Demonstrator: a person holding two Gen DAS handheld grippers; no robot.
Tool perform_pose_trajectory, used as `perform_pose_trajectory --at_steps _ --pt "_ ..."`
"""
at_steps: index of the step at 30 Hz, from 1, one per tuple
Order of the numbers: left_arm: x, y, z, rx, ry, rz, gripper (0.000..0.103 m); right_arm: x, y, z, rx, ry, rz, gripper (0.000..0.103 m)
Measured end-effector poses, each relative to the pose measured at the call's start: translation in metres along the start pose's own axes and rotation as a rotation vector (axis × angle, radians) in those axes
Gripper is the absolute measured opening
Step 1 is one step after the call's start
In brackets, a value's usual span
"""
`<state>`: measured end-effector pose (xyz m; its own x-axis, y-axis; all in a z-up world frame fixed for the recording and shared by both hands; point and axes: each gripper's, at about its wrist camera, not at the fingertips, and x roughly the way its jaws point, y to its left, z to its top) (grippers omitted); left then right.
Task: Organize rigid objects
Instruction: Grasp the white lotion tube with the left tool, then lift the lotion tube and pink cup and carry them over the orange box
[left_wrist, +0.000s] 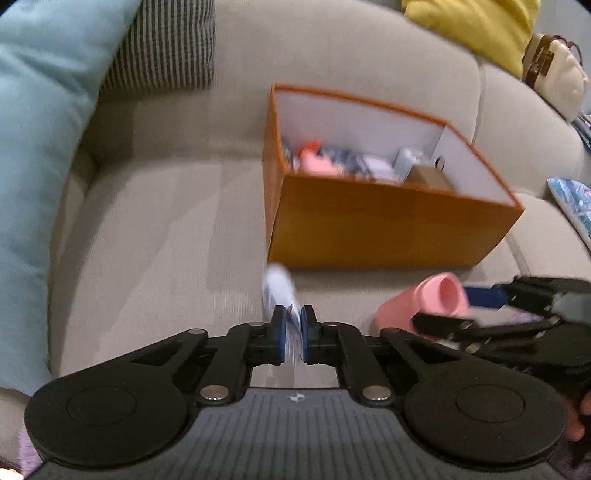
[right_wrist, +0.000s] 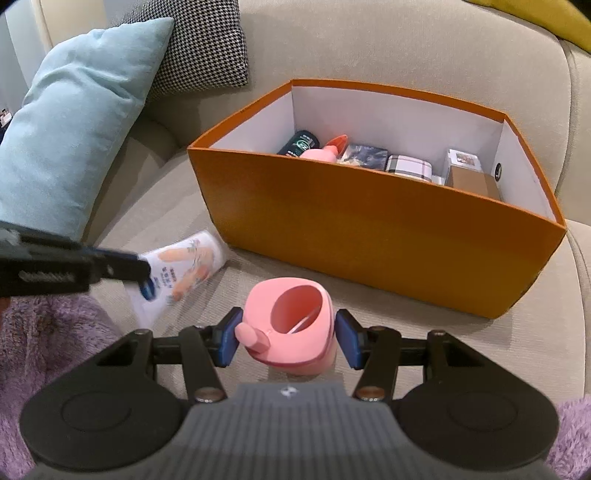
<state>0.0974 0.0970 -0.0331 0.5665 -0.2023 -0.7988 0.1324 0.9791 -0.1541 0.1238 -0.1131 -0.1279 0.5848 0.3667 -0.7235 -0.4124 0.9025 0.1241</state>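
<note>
Two grippers loaded: left gripper (left_wrist: 292, 334) pinches the flat end of a white tube (right_wrist: 181, 271) at lower centre of its view, right gripper (right_wrist: 286, 341) clamps a pink bottle (right_wrist: 291, 328) low centre. Both sit on the beige sofa (left_wrist: 166, 221) just in front of the orange box (right_wrist: 369, 236), mid-frame, already holding several items.

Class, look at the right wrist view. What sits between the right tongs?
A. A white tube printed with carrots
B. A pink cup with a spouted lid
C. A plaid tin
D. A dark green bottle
B: the right tongs close on the pink cup, in front of the orange box.
</note>
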Motion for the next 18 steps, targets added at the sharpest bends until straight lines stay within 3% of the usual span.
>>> perform_pose_trajectory --at_steps 4,8,12,14,18 --pt "-0.003 -0.014 0.011 0.031 0.003 -0.019 0.007 -0.004 0.004 0.002 0.006 -0.016 0.039 0.056" --pt "0.012 -0.015 -0.006 0.052 0.068 -0.03 0.007 -0.001 0.008 -0.001 0.014 0.002 0.074 0.056" --pt "0.006 -0.021 -0.019 0.03 0.048 -0.081 0.01 0.007 0.014 -0.012 -0.004 0.04 0.079 0.056" --pt "0.012 -0.024 -0.027 0.034 0.081 -0.056 0.017 0.012 0.016 -0.017 -0.008 0.068 0.07 0.056" --pt "0.015 -0.028 -0.04 0.053 0.084 -0.014 0.018 0.015 0.015 -0.022 -0.005 0.08 0.066 0.056"
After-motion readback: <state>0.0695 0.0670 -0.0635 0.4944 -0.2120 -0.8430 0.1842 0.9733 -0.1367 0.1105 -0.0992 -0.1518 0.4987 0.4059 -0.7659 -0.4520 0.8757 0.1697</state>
